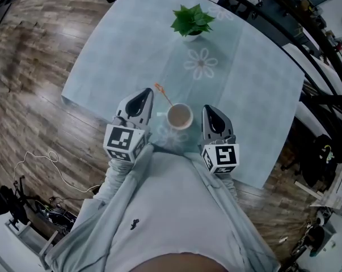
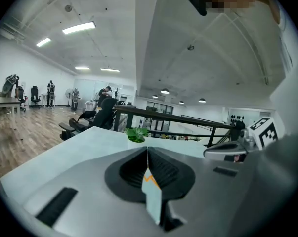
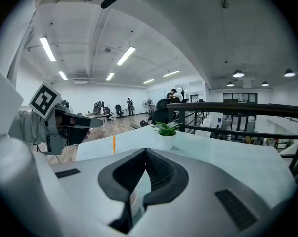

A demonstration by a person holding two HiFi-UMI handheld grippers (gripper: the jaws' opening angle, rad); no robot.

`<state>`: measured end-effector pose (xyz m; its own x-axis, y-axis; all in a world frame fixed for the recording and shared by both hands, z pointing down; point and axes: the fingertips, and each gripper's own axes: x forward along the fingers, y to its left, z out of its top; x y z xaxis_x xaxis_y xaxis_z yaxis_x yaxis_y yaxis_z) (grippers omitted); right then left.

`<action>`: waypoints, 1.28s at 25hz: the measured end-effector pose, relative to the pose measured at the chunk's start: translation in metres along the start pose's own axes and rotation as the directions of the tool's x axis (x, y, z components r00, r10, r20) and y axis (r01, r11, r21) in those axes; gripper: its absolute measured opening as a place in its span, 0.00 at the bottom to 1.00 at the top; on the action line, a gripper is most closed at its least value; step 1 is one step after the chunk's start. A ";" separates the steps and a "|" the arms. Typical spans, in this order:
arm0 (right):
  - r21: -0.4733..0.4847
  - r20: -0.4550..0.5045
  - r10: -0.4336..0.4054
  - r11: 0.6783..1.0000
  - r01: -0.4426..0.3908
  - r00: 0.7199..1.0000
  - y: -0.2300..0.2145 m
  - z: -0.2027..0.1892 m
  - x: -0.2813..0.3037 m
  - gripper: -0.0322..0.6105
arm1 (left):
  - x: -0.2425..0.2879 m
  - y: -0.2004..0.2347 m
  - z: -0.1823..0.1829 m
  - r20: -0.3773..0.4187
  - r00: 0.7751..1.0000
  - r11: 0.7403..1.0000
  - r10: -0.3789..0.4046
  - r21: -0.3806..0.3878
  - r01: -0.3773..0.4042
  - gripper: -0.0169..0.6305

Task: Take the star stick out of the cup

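Observation:
A white cup [image 1: 180,117] stands on the near part of the light blue tablecloth [image 1: 256,95], between my two grippers. The star stick [image 1: 163,94] leans out of the cup to the far left, its orange star at the top end. My left gripper [image 1: 149,92] sits just left of the cup with its tip close beside the star, jaws shut and holding nothing. An orange bit of the star stick [image 2: 149,178] shows through the gap under those jaws. My right gripper [image 1: 207,109] is just right of the cup, shut and empty. The stick [image 3: 113,144] stands upright in the right gripper view.
A small potted green plant [image 1: 191,21] stands at the far side of the table, also as the plant [image 3: 166,131] in the right gripper view. Flower prints [image 1: 201,62] mark the cloth. Wooden floor [image 1: 29,67] lies left of the table; a dark railing [image 1: 324,95] runs along the right.

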<state>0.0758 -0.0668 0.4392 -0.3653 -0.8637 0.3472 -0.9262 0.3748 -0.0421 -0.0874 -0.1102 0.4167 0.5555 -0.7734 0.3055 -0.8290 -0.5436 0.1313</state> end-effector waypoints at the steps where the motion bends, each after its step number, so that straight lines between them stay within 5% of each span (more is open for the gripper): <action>1: 0.003 -0.001 -0.009 1.000 0.009 1.000 -0.001 0.000 -0.002 0.07 | 0.001 -0.001 0.001 0.000 1.000 1.000 -0.008 0.002 0.008 0.06; 11: 0.016 -0.008 -0.071 0.997 0.071 0.997 -0.015 -0.002 -0.010 0.07 | 0.011 -0.013 -0.005 -0.012 0.998 0.999 -0.053 -0.001 0.053 0.06; 32: -0.021 -0.063 -0.072 0.997 0.071 0.995 -0.004 -0.014 -0.005 0.07 | 0.018 -0.026 -0.037 -0.055 0.991 0.992 -0.119 -0.043 0.116 0.06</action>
<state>0.0827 -0.0596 0.4506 -0.2907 -0.8656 0.4076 -0.9477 0.3192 0.0020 -0.0582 -0.0981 0.4536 0.6455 -0.6843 0.3393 -0.7608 -0.6152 0.2066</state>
